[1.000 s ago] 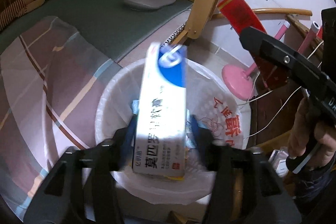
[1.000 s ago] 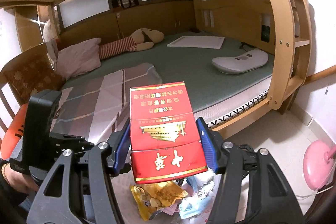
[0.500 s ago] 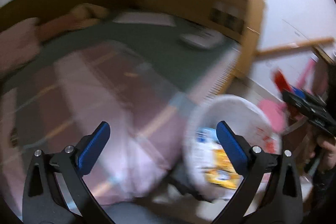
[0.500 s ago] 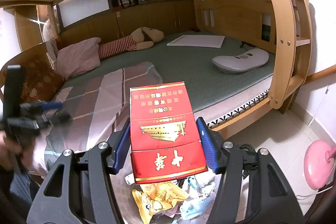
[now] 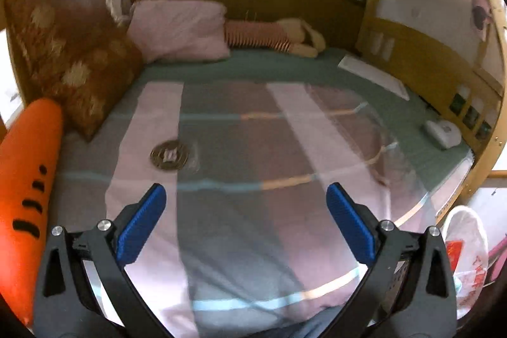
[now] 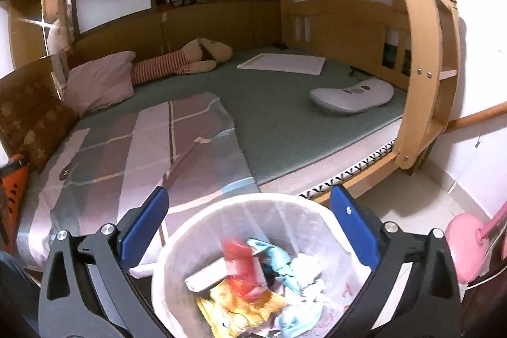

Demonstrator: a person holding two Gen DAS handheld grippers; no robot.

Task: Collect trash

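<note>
My right gripper (image 6: 248, 213) is open and empty above the white bag-lined trash bin (image 6: 177, 230). A red packet (image 6: 240, 268) lies blurred inside the bin on crumpled paper, a white box and blue and yellow wrappers. My left gripper (image 5: 242, 209) is open and empty, pointing over the bed. A round gold coin-shaped item (image 5: 170, 155) lies on the striped blanket (image 5: 240, 148) ahead and left of it; it also shows in the right wrist view (image 6: 65, 172). The bin shows at the left wrist view's lower right (image 5: 472, 230).
The bed holds a pink pillow (image 5: 177, 30), a brown cushion (image 5: 73, 62), an orange carrot plush (image 5: 25, 179), a striped plush toy (image 6: 180, 59), a white board (image 6: 285, 64) and a white device (image 6: 351, 95). A wooden ladder (image 6: 424, 53) and pink lamp base (image 6: 465, 246) stand right.
My left gripper let go of the white and blue box into the bin and swung left over the bed. My right gripper opened and the red packet dropped into the bin.
</note>
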